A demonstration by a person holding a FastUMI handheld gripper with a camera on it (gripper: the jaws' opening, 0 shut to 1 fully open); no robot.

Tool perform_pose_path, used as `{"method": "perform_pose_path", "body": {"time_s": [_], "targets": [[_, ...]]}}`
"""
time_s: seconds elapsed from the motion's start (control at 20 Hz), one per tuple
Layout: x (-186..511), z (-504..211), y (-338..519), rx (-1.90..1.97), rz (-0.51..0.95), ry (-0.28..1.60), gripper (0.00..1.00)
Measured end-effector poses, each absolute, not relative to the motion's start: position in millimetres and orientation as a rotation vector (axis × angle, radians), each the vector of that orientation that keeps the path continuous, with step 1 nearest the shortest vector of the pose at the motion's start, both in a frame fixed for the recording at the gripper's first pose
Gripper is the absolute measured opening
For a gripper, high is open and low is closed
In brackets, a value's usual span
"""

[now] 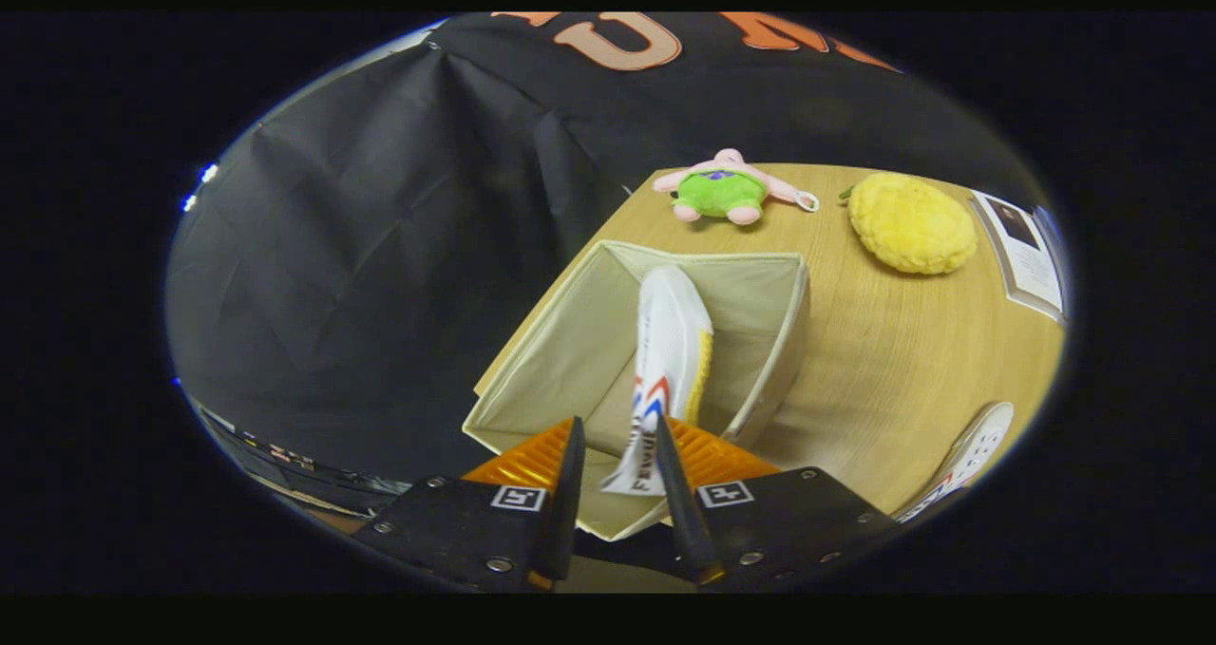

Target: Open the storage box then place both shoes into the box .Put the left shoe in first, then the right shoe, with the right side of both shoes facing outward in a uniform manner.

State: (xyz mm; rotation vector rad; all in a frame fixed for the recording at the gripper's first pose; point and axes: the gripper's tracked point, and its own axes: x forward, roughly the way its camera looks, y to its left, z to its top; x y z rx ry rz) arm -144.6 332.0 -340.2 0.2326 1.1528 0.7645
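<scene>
Shoes: one white sneaker point(670, 360) hangs toe-down inside the open beige fabric storage box point(788, 341) on the wooden table point(883, 379), its heel pinched by both fingers of the gripper point(622, 469). Its mate point(969, 455) lies well apart on the table.

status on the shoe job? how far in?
Done: storage box stands open on the table. In hand: first shoe sits inside the box, its heel between the fingers of the hand-held gripper; whether they press it is unclear. Left: second shoe lies on the table beside the box.
</scene>
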Motion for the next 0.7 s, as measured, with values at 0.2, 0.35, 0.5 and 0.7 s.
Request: {"method": "perform_pose_path", "body": {"time_s": [0.2, 0.35, 0.5, 0.7], "targets": [[-129.7, -323.9, 308.1, 0.297, 0.716, 1.106, 0.69], [-114.2, -311.0, 275.4, 0.345, 0.640, 1.061, 0.84], [-99.2, -324.1, 220.2, 0.334, 0.523, 1.053, 0.95], [-95.4, -346.9, 148.5, 0.334, 0.360, 1.078, 0.96]]}}
